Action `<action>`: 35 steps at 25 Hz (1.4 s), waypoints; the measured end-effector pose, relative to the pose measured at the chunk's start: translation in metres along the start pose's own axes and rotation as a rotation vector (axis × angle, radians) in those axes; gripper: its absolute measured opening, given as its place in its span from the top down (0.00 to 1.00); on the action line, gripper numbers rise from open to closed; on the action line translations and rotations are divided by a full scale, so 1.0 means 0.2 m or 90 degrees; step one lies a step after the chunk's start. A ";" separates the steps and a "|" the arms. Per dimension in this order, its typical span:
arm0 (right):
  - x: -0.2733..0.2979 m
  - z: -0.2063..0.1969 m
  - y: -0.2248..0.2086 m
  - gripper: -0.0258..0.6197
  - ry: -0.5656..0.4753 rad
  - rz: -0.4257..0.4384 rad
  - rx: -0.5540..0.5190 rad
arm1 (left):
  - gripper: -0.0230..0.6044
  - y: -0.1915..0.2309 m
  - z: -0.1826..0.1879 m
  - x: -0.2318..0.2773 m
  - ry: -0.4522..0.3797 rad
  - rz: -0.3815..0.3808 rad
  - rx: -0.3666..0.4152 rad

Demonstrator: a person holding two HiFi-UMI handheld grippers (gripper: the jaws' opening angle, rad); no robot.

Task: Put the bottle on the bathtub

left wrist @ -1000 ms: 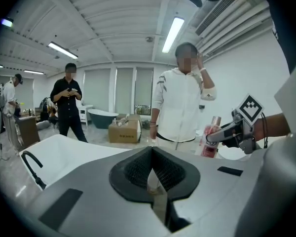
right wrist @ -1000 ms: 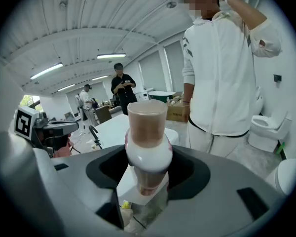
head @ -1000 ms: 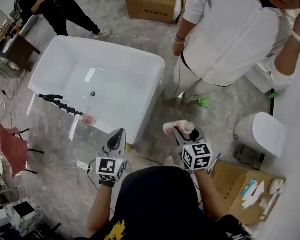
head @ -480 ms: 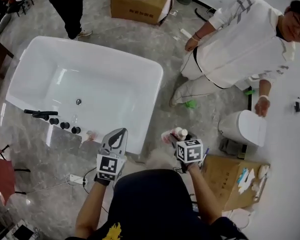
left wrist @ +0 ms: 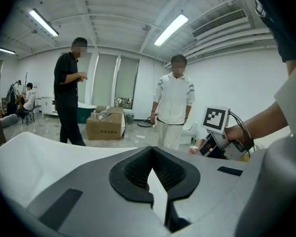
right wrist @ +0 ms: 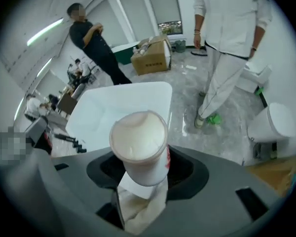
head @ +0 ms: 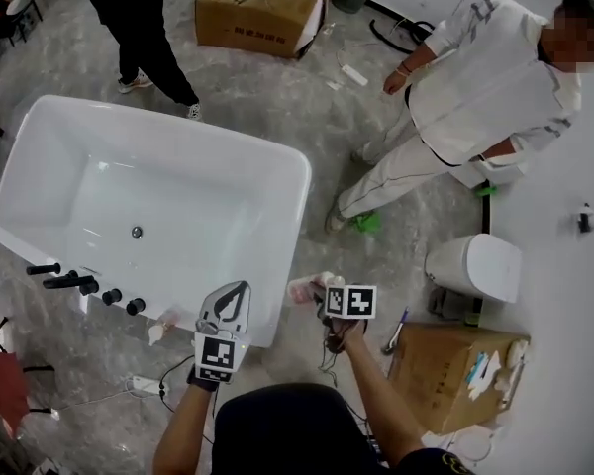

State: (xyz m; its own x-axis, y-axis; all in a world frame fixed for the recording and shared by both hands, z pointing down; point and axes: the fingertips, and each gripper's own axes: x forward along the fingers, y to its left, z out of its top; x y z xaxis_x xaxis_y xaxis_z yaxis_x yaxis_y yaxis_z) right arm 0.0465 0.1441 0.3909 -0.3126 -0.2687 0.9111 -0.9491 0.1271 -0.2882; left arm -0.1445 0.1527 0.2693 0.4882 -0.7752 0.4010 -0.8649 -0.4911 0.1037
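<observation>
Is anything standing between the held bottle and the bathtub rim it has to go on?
Nothing visible does. The right gripper holds the bottle just beside the bathtub rim; the left gripper hovers by the near corner.

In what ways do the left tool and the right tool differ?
The right tool grips a white bottle; the left tool holds nothing, its jaws together. In the head view the left tool overlaps the bathtub rim, the right tool is beside it. Each carries a marker cube.
</observation>
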 end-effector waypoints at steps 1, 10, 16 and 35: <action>0.06 0.04 -0.04 0.61 -0.014 0.002 0.048 | 0.93 0.02 -0.01 0.06 0.004 0.003 -0.004; 0.47 0.48 -0.25 0.62 -0.171 -0.074 0.185 | 0.93 0.18 -0.19 0.56 0.025 0.017 -0.028; 0.67 0.68 -0.39 0.62 -0.205 -0.113 0.221 | 0.93 0.18 -0.29 0.82 0.046 -0.007 -0.006; 0.91 0.99 -0.44 0.61 -0.189 -0.190 0.135 | 0.93 0.25 -0.33 1.13 0.067 -0.034 -0.021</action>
State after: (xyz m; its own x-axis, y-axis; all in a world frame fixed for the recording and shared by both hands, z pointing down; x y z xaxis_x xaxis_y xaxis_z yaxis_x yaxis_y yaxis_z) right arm 0.0657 -0.1057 0.5245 0.0076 -0.5289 0.8487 -0.9766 -0.1865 -0.1075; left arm -0.0847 -0.0197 0.4249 0.5205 -0.7014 0.4870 -0.8421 -0.5161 0.1567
